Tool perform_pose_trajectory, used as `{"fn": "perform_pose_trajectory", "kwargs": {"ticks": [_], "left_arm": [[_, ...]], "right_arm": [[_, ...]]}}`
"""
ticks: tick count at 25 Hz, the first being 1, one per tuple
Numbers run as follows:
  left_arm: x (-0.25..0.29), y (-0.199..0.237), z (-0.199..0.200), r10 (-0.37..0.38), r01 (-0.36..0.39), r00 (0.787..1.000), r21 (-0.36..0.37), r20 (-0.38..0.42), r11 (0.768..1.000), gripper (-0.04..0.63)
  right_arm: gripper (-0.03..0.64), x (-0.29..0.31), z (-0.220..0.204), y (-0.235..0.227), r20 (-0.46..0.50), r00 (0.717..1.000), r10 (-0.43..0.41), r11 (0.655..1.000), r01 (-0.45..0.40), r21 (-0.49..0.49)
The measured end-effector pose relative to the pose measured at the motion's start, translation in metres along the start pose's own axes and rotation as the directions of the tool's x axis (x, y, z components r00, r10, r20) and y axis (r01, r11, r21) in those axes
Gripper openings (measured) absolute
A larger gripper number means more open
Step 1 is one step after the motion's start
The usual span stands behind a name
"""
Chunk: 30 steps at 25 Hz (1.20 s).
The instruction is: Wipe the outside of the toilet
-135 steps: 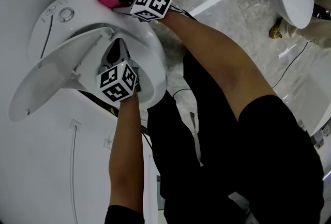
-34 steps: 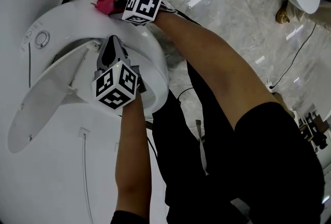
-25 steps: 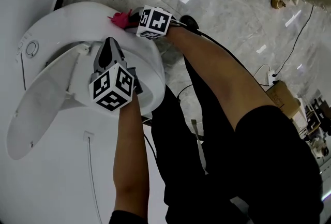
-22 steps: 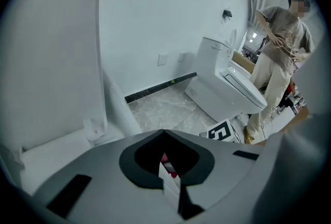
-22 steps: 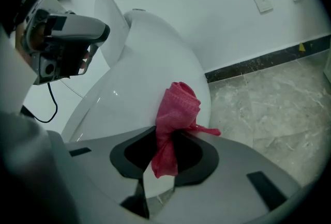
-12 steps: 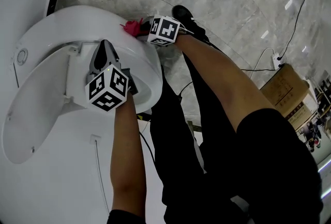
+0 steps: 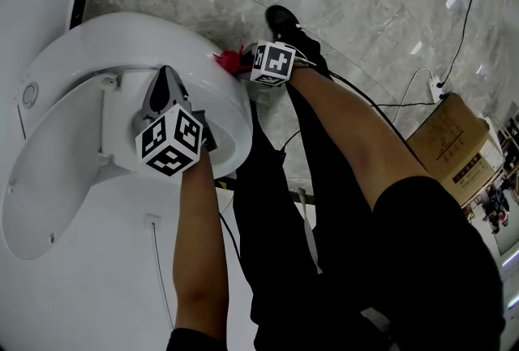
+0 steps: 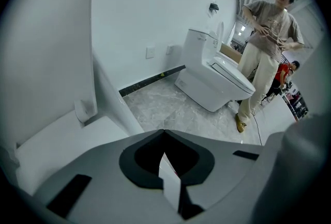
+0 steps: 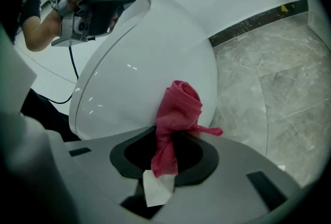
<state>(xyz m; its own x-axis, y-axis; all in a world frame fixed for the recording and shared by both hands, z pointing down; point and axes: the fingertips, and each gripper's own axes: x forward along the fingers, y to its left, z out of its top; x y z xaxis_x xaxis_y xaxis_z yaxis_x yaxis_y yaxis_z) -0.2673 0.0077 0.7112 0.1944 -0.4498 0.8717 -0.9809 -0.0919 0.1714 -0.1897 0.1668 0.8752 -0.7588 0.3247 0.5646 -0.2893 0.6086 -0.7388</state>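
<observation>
Red cloth (image 9: 178, 106) clenched in right tongs (image 9: 166, 134) against outside of white toilet (image 9: 150, 62); left tongs (image 8: 164, 132) pinched together, empty.

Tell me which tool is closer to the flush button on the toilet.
Left. The left tool is above the toilet, toward the flush button; the right tool holds a red cloth against its outer wall, farther away.

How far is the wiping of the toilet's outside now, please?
Done: the red cloth has moved from the tank end forward along the side of the toilet. In hand: the right tongs press it on the bowl wall; the left tongs are shut, empty. Left: the front and the far side, likely.
</observation>
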Motion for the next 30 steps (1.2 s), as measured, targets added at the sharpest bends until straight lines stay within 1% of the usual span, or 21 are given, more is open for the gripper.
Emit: {"fn": "perform_pose_trajectory", "kwargs": {"ticks": [3, 4, 7, 9, 10, 12, 13, 14, 15, 17, 19, 21, 23, 27, 30], "left_arm": [[0.003, -0.005, 0.0, -0.007, 0.007, 1.0, 0.013, -0.002, 1.0, 0.015], [0.004, -0.006, 0.0, -0.007, 0.007, 1.0, 0.015, -0.002, 1.0, 0.015], [0.004, -0.006, -0.002, 0.0, 0.0, 1.0, 0.014, -0.01, 1.0, 0.015], [0.005, -0.007, -0.002, -0.001, 0.001, 1.0, 0.016, -0.014, 1.0, 0.015], [0.006, -0.009, -0.001, -0.002, 0.003, 1.0, 0.018, -0.017, 1.0, 0.015], [0.006, -0.009, 0.001, -0.005, 0.005, 1.0, 0.019, -0.018, 1.0, 0.015], [0.006, -0.009, 0.004, -0.005, 0.006, 1.0, 0.019, -0.015, 1.0, 0.015], [0.005, -0.008, 0.008, -0.004, 0.004, 1.0, 0.018, -0.009, 1.0, 0.015], [0.005, -0.006, 0.011, -0.002, 0.002, 1.0, 0.016, -0.003, 1.0, 0.015], [0.003, -0.002, 0.018, 0.006, -0.006, 1.0, 0.009, 0.006, 1.0, 0.015], [0.002, 0.004, 0.022, 0.016, -0.016, 1.0, -0.006, 0.012, 1.0, 0.015], [0.001, 0.01, 0.028, 0.028, -0.028, 0.999, -0.025, 0.019, 0.999, 0.015], [0.001, 0.016, 0.035, 0.042, -0.041, 0.999, -0.045, 0.027, 0.998, 0.015], [-0.002, 0.027, 0.047, 0.067, -0.063, 0.997, -0.087, 0.04, 0.994, 0.015], [-0.004, 0.031, 0.052, 0.086, -0.08, 0.995, -0.116, 0.045, 0.99, 0.015]], "right_arm": [[0.104, 0.001, -0.015, 0.005, 0.027, 1.0, -0.01, 1.0, 0.009, 0.022], [0.104, 0.002, -0.021, 0.007, 0.013, 1.0, -0.001, 0.999, 0.001, 0.032], [0.104, 0.01, -0.05, 0.024, -0.094, 0.993, 0.077, 0.997, -0.074, 0.033], [0.104, 0.009, -0.072, 0.035, -0.176, 0.973, 0.148, 0.989, -0.14, 0.055], [0.106, 0.006, -0.084, 0.038, -0.219, 0.96, 0.173, 0.984, -0.161, 0.073], [0.104, -0.005, -0.101, 0.033, -0.292, 0.939, 0.18, 0.983, -0.16, 0.09], [0.106, -0.011, -0.102, 0.025, -0.299, 0.939, 0.167, 0.985, -0.147, 0.088], [0.106, -0.019, -0.094, 0.014, -0.276, 0.949, 0.149, 0.988, -0.13, 0.085], [0.106, -0.027, -0.079, 0.001, -0.228, 0.966, 0.126, 0.991, -0.111, 0.079], [0.106, -0.045, -0.03, -0.027, -0.1, 0.993, 0.067, 0.997, -0.062, 0.047], [0.106, -0.062, 0.028, -0.052, 0.01, 1.0, 0.01, 1.0, -0.01, -0.015], [0.106, -0.075, 0.086, -0.074, 0.093, 0.995, -0.023, 0.997, 0.03, -0.069], [0.107, -0.081, 0.143, -0.092, 0.154, 0.987, -0.044, 0.992, 0.062, -0.113], [0.107, -0.068, 0.237, -0.115, 0.23, 0.969, -0.089, 0.974, 0.133, -0.186], [0.107, -0.048, 0.292, -0.126, 0.27, 0.955, -0.125, 0.947, 0.196, -0.256]]}}
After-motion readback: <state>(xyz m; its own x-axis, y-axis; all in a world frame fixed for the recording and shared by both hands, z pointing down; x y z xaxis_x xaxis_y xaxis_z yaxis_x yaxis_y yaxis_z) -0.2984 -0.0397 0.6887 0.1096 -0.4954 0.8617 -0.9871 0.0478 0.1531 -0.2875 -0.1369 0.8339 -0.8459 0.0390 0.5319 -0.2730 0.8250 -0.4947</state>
